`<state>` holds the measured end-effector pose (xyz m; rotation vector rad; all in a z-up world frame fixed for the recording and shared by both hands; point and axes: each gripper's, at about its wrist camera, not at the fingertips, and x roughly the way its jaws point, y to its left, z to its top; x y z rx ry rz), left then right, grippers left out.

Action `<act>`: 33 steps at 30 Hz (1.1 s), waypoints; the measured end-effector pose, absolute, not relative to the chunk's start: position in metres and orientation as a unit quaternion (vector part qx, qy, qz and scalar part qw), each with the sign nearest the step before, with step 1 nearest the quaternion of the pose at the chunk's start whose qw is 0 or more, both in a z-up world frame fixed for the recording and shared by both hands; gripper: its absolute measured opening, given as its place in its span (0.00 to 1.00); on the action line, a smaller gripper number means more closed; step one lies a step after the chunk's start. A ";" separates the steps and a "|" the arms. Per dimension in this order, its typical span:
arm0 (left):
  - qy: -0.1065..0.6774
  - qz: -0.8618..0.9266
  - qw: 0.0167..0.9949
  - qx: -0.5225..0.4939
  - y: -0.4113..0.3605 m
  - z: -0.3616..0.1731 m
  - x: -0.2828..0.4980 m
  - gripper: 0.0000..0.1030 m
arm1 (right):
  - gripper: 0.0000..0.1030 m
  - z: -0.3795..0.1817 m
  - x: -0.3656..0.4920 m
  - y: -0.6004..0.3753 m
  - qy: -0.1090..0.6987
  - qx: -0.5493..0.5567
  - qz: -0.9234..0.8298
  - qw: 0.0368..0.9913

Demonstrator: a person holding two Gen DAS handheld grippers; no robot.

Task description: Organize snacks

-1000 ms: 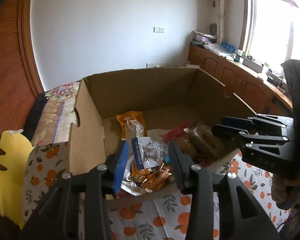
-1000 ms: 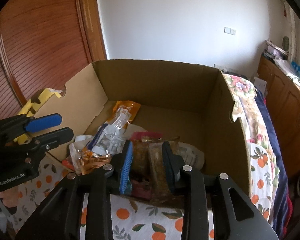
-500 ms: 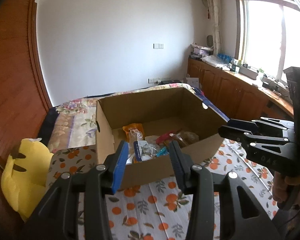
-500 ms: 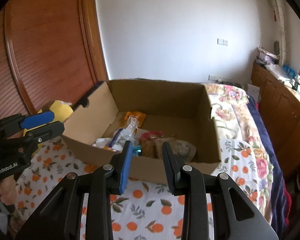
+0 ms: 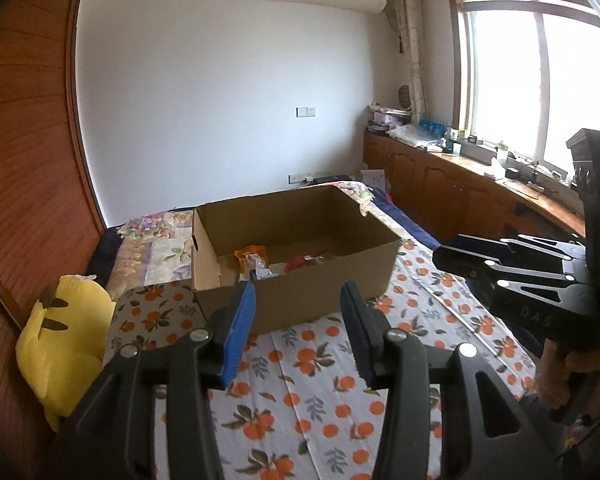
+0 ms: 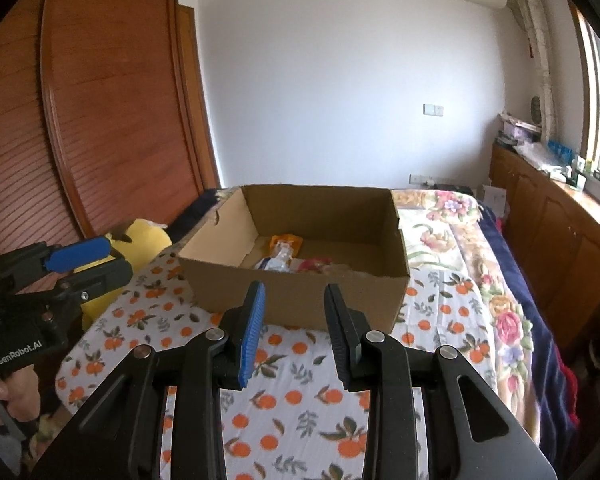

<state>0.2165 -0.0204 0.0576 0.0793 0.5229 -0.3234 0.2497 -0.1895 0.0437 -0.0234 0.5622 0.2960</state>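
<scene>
An open cardboard box (image 5: 324, 292) stands on the bed; it also shows in the right wrist view (image 6: 296, 296). Inside lie several snack packets: an orange one (image 5: 252, 254), a red one (image 5: 298, 262) and a clear packet (image 6: 278, 260). My left gripper (image 5: 298, 300) is open and empty, held back from the box's near wall. My right gripper (image 6: 294, 290) is open and empty, also short of the box. Each gripper shows at the edge of the other's view.
The bed carries an orange-print cloth (image 5: 324, 360) and a floral blanket (image 6: 456, 236). A yellow plush toy (image 5: 64, 340) lies at the left by the wooden wardrobe (image 6: 112, 120). Wooden cabinets (image 5: 460, 200) run under the window on the right.
Both grippers have pulled back and up from over the box. The box now sits smaller and farther ahead. Both stay open and empty.
</scene>
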 end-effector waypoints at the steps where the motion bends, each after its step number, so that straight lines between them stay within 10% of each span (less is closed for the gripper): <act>1: 0.256 -0.159 0.953 0.039 -0.021 0.057 0.211 0.44 | 0.30 0.044 0.243 -0.190 0.275 -0.012 0.144 0.951; 22: 0.232 -0.110 0.966 0.029 -0.013 0.043 0.096 0.49 | 0.38 0.029 0.122 -0.211 0.245 -0.022 0.125 0.961; 33: 0.216 -0.072 0.973 0.041 -0.007 0.030 0.065 0.65 | 0.60 0.032 0.076 -0.212 0.222 -0.024 0.103 0.969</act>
